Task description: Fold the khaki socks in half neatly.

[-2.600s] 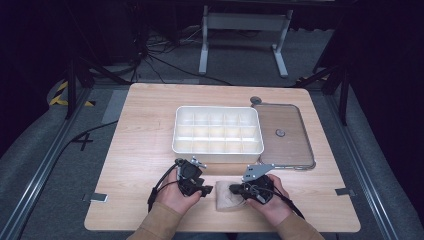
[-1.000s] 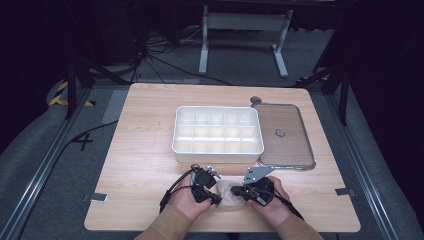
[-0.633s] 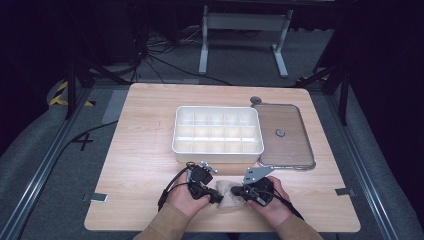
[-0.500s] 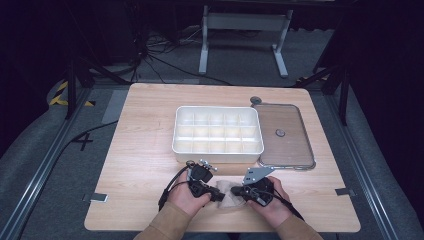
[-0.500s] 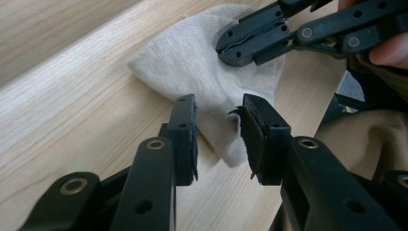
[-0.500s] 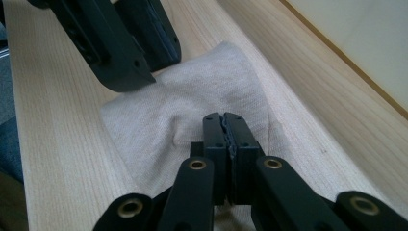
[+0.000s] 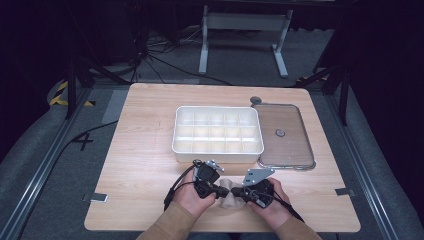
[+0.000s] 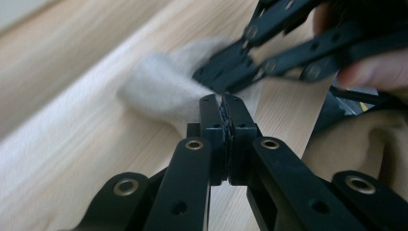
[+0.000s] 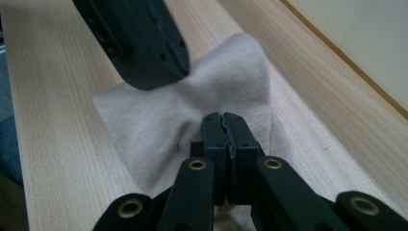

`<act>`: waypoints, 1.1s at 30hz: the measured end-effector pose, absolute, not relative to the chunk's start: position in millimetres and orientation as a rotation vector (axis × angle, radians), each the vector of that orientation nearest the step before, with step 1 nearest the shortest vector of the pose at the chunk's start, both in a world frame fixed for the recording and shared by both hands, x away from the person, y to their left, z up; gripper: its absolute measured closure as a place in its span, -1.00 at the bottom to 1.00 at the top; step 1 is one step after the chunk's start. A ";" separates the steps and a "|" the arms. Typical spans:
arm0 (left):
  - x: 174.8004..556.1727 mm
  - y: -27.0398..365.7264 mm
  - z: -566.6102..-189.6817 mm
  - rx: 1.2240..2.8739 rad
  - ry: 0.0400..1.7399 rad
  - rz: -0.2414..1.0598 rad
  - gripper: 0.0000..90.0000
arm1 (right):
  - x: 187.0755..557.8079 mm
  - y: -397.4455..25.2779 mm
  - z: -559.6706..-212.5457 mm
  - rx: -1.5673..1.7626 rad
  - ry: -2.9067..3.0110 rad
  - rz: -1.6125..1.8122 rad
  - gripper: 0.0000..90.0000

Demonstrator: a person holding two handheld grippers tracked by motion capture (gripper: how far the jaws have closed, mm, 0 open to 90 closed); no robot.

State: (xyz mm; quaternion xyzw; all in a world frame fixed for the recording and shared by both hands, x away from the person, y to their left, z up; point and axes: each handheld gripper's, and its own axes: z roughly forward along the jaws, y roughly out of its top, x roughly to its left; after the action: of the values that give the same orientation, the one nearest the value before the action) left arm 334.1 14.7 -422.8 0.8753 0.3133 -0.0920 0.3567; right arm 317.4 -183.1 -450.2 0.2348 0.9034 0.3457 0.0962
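Small beige knitted cloth lies at the near edge of the wooden surface, between both grippers. Left gripper and right gripper each have jaws pinched closed on cloth from opposite ends, equally near.

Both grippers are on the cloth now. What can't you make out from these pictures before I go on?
- Cloth, high view: mostly covered by the left gripper, the right gripper and the hands; its outline is unclear.
- Cloth's near edge, right gripper view: hidden behind the jaws.
- Tray compartments, high view: too small to tell any contents.
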 end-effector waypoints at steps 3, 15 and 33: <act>333.0 8.4 -424.1 2.278 0.791 -0.229 0.97 | 311.8 -176.3 -449.6 0.665 2.665 0.986 0.97; 332.8 15.1 -424.3 2.319 0.810 -0.260 0.97 | 311.0 -187.7 -437.5 0.688 2.662 1.054 0.97; 341.1 40.2 -419.6 2.275 0.870 -0.250 0.87 | 312.9 -203.6 -448.9 0.783 2.743 1.048 1.00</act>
State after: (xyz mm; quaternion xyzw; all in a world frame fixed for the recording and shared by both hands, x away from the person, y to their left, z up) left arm 341.1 40.2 -419.6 0.8739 0.3341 -0.0962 0.3398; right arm 312.9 -203.6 -448.9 0.2573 0.9014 0.3443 0.0515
